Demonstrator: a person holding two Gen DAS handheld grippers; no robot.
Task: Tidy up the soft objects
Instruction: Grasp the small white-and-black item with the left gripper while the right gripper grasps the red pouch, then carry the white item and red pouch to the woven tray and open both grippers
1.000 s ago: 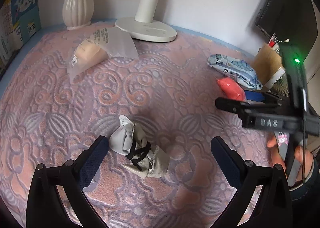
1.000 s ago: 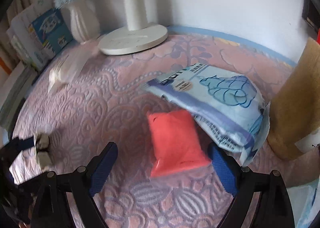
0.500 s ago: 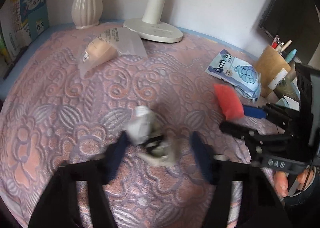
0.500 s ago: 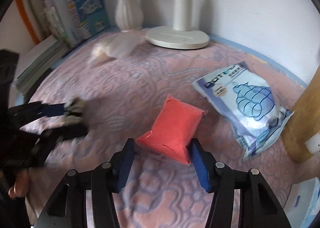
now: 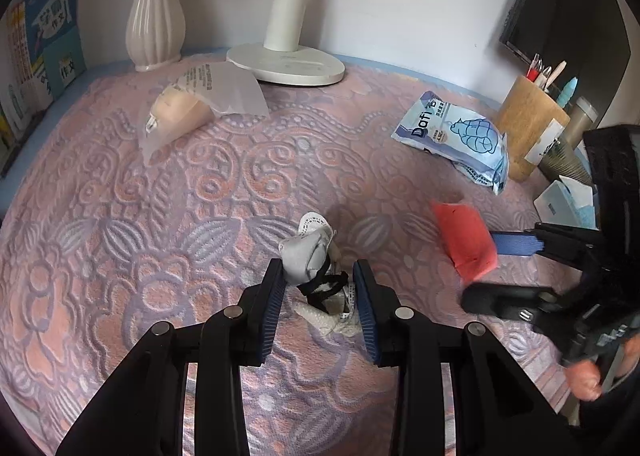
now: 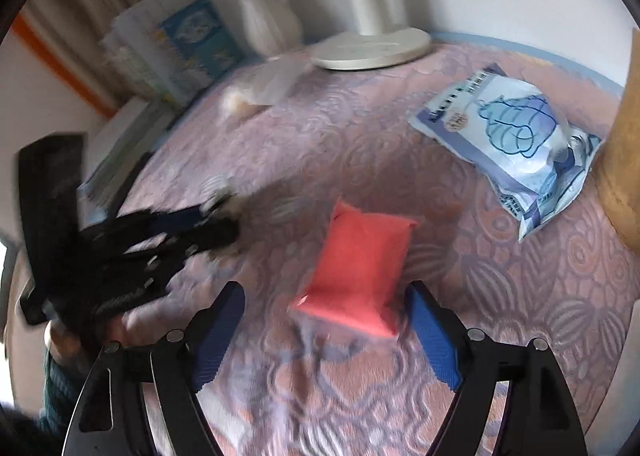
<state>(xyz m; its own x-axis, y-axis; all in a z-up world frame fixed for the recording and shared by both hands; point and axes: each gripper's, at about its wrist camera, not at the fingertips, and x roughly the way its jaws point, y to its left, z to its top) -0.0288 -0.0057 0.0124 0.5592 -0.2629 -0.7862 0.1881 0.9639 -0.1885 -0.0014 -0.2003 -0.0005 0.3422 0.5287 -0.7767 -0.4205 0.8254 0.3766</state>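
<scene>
A grey-and-white sock bundle tied with black cord sits on the pink embossed cloth. My left gripper is around it, jaws closing, and both blue pads touch its sides. In the right wrist view that left gripper is a dark blur at the left. A red soft pouch lies tilted between the fingers of my right gripper. Those jaws are opening: the left pad stands clear of the pouch and the right pad is just off its corner. The left wrist view shows the same pouch and right gripper.
A blue-and-white packet lies at the back right beside a wooden pen holder. A peach item in a clear bag, a white lamp base and a vase stand at the back. Books line the left edge.
The left jaws have narrowed from wide open to pinching the sock bundle. The right jaws closed on the red pouch, dragged it away from the blue packet, and have now spread apart.
</scene>
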